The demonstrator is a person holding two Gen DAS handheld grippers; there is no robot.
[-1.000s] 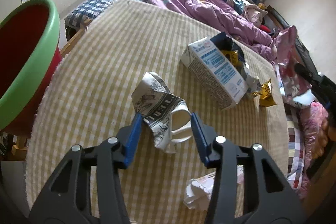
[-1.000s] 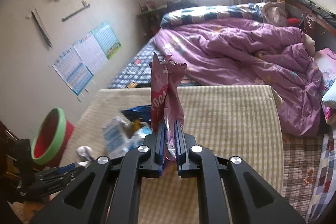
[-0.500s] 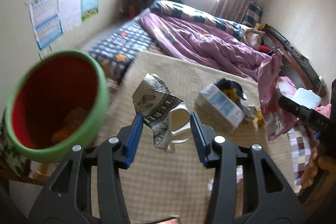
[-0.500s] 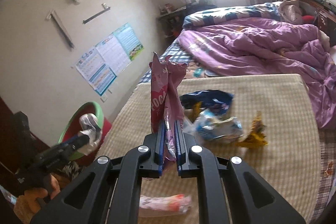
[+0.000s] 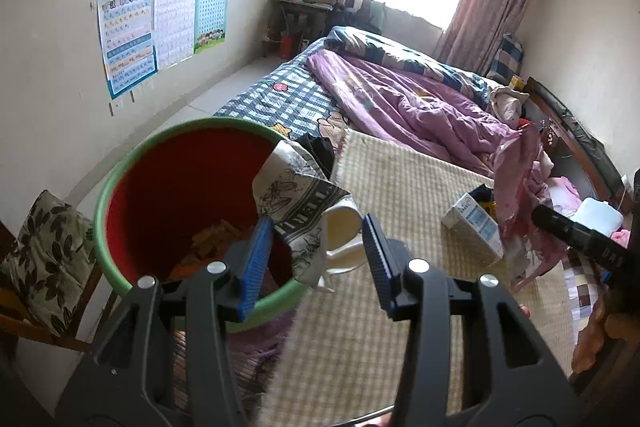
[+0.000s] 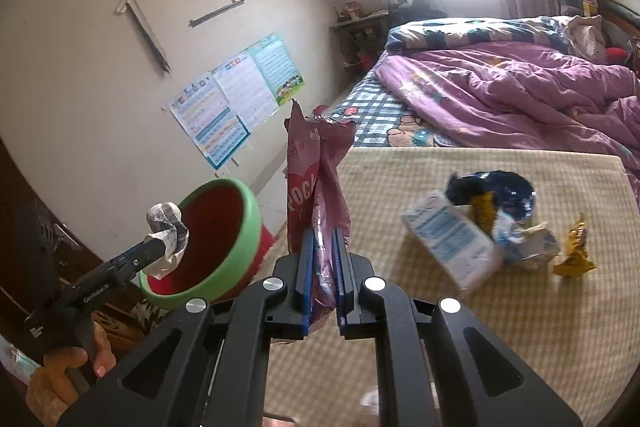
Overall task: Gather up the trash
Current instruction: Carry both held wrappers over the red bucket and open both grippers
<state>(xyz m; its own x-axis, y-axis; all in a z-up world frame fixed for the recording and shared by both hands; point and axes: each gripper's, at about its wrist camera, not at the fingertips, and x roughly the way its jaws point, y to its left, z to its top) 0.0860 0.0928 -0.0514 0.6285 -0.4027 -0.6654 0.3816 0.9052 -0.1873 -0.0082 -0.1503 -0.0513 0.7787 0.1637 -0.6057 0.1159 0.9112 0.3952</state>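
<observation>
You're gripping a crumpled paper cup (image 5: 308,211) in the left gripper (image 5: 316,259), jaws pinching it, over the red bin (image 5: 176,195). Your right gripper (image 6: 323,283) is clamping a pink wrapper (image 6: 316,187) upright above the table (image 6: 480,347).
</observation>
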